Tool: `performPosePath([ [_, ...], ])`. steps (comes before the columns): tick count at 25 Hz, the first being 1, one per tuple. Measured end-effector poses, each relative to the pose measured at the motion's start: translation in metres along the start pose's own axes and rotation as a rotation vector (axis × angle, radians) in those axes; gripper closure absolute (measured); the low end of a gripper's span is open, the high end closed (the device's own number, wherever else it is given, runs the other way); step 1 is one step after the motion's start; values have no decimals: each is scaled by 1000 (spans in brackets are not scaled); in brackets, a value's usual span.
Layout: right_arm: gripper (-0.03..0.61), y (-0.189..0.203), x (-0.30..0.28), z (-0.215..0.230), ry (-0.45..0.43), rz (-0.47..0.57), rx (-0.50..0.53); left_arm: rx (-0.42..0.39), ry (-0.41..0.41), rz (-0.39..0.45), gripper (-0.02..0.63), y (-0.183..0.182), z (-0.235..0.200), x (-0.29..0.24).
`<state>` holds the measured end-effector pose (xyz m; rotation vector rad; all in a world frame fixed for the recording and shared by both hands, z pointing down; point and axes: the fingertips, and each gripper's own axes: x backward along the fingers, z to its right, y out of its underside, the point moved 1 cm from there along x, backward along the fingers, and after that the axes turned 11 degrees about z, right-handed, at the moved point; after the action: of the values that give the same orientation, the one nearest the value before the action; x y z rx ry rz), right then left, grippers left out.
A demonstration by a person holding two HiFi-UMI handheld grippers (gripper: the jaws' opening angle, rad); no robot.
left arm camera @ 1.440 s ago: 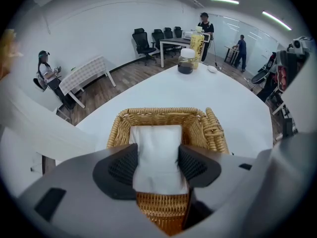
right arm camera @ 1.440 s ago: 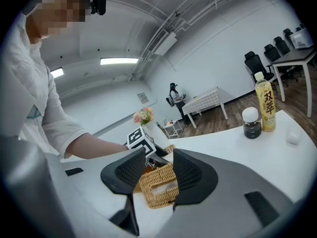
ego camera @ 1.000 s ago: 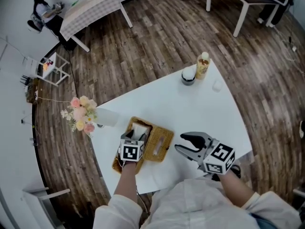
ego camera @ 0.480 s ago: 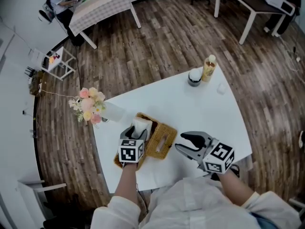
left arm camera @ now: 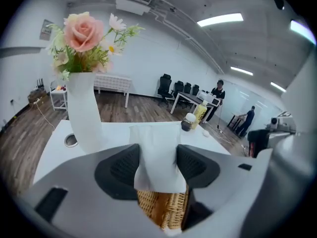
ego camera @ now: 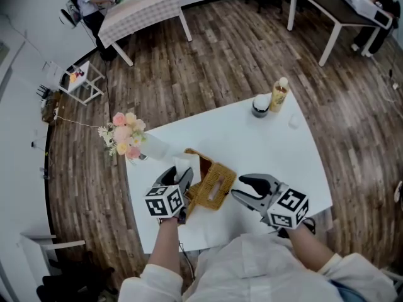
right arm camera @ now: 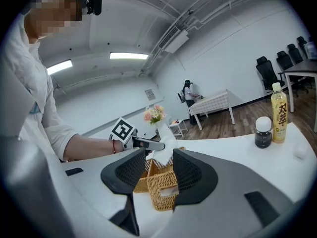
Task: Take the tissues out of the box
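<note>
Left of the wicker box, left gripper has pulled back, jaws pinching the tissues; they look clear of it. Right gripper jaws spread, idle.

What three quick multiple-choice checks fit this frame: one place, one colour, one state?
1. Where is the flower vase?
A. On the table, left of the wicker box
B. On the table, right of the wicker box
C. Inside the wicker box
2. What colour is the dark jar's lid?
A. Red
B. Green
C. White
3. What are the left gripper's jaws doing?
A. Standing open, empty
B. Clamping a white tissue
C. Gripping the vase

1 A: it stands by the table's left corner. 2 C: the lid shows white. 3 B: the tissue is pinched between both jaws.
</note>
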<state>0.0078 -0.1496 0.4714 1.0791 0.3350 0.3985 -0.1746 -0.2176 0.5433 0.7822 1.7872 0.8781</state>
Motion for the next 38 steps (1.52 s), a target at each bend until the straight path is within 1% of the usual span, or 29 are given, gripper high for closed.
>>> performPosePath([
  [4,387,-2,-3,-5,0,2,9,153,59,79,376,-12,13,10],
  [8,387,-3,-4,-9,-6,1,16,312,139,148,376,-21,34,21],
  [12,387,-4,-3,-14,-13,9,25,453,220,180,376,-23,59,31],
  [17,387,-7,-3,-18,-21,15,35,599,276,196,375,-23,81,42],
  [19,387,-9,-2,-19,-21,20,41,634,283,199,376,-23,86,46],
  [21,387,-11,-1,-20,-21,22,44,647,262,191,376,-23,88,50],
  [24,387,-13,0,-22,-20,25,48,683,253,191,375,-22,91,56],
  [29,387,-11,0,-23,-17,30,58,784,261,210,374,-16,94,59],
  [31,387,-12,1,-24,-15,31,63,818,278,224,374,-18,95,59],
  [34,387,-13,2,-25,-11,40,73,894,348,277,374,-30,103,60],
  [37,397,-15,6,-27,-9,52,90,899,361,298,374,-34,102,62],
  [38,426,-16,8,-28,-8,60,99,902,362,299,374,-34,102,62],
])
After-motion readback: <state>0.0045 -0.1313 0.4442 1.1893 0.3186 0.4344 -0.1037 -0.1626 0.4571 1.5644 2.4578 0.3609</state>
